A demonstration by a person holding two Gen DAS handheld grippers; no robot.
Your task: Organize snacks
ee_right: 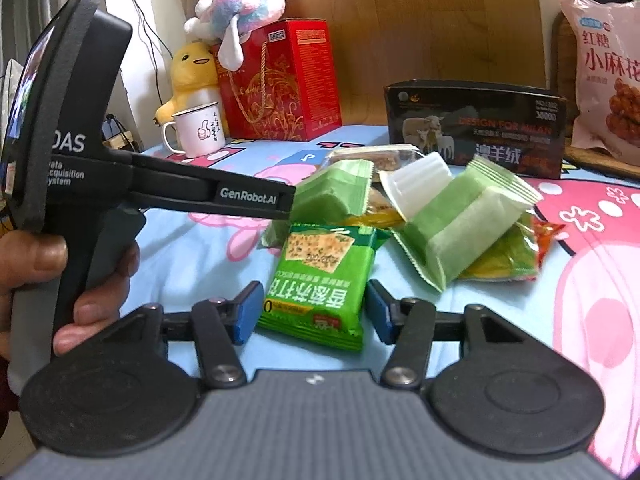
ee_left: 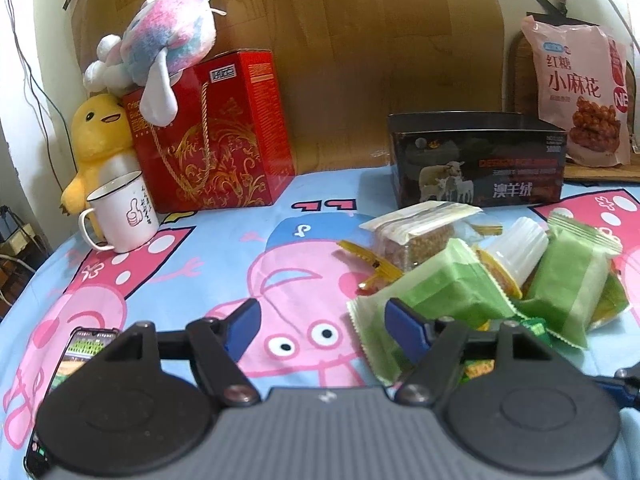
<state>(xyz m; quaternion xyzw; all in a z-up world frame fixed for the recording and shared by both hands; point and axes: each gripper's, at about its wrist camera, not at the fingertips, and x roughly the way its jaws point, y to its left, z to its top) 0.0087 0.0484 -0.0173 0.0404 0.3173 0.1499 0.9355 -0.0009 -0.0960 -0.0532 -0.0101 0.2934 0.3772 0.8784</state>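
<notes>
A pile of wrapped snacks lies on the cartoon bedsheet (ee_left: 224, 248): pale green packets (ee_left: 436, 292) (ee_right: 460, 220), a white plastic cup (ee_right: 420, 184), a seed bar (ee_left: 420, 232) and a green cracker packet (ee_right: 320, 280). My left gripper (ee_left: 320, 328) is open just left of the pile, its right finger over a green packet. My right gripper (ee_right: 310, 312) is open with the cracker packet between its fingers. The left gripper's body (ee_right: 160, 184) shows in the right wrist view, reaching to the pile.
A black open box (ee_left: 476, 160) (ee_right: 476, 128) stands behind the pile. A pink snack bag (ee_left: 580, 92), a red gift box (ee_left: 216, 132), plush toys (ee_left: 104, 136), a white mug (ee_left: 124, 212) and a phone (ee_left: 76, 356) surround the sheet.
</notes>
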